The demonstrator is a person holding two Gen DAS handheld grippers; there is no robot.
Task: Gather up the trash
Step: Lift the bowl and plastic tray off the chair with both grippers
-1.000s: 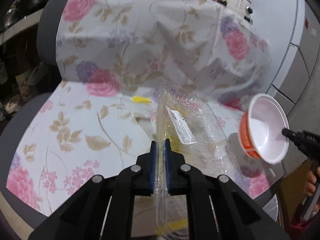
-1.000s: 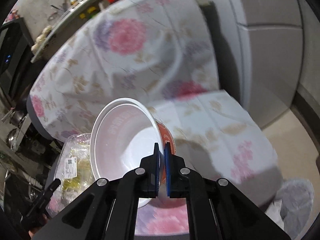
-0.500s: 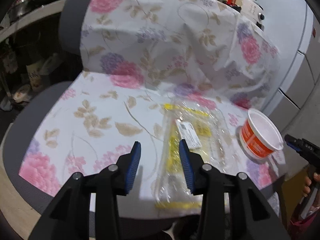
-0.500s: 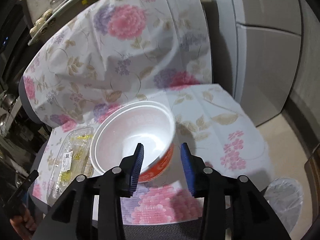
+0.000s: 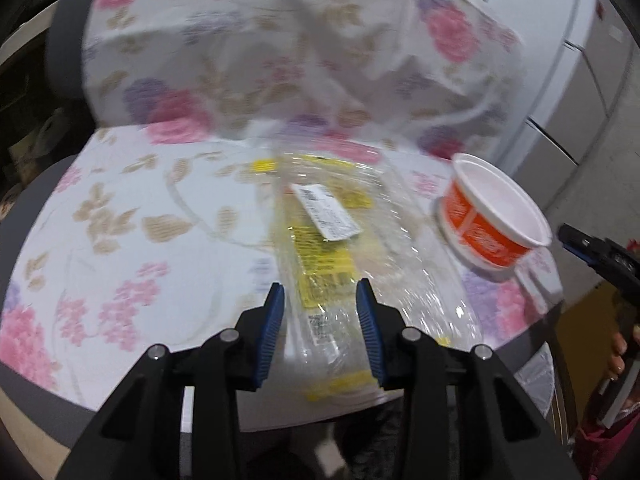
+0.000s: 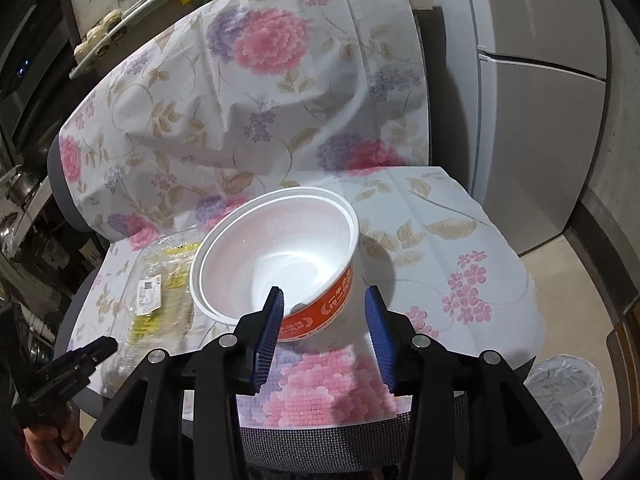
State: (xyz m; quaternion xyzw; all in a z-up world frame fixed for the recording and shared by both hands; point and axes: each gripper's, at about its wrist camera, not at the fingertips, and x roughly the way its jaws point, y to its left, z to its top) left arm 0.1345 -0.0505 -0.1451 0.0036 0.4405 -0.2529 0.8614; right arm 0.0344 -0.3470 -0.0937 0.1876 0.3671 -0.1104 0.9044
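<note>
The left gripper point(image 5: 320, 316) has its blue-padded jaws apart, holding nothing, poised over the near end of a clear plastic tray point(image 5: 344, 240) that lies flat on the floral cloth point(image 5: 132, 220) covering a chair seat. The tray carries yellow print and a white label point(image 5: 326, 216), and its near edge reaches the front of the seat. The right gripper point(image 6: 324, 320) is likewise spread wide and empty, its jaws on either side of the near wall of an orange-and-white bowl point(image 6: 280, 256) without touching it. The bowl sits upright on the cloth just right of the tray, its white inside bare as far as can be seen. Below the seat's right edge, a bin lined with a clear bag point(image 6: 560, 396) stands on the floor. Farther back the cloth climbs over the chair back point(image 6: 280, 80). Beyond it a shelf point(image 6: 132, 4) holds jars and bottles, and grey cabinets point(image 6: 540, 80) stand on the right.
</note>
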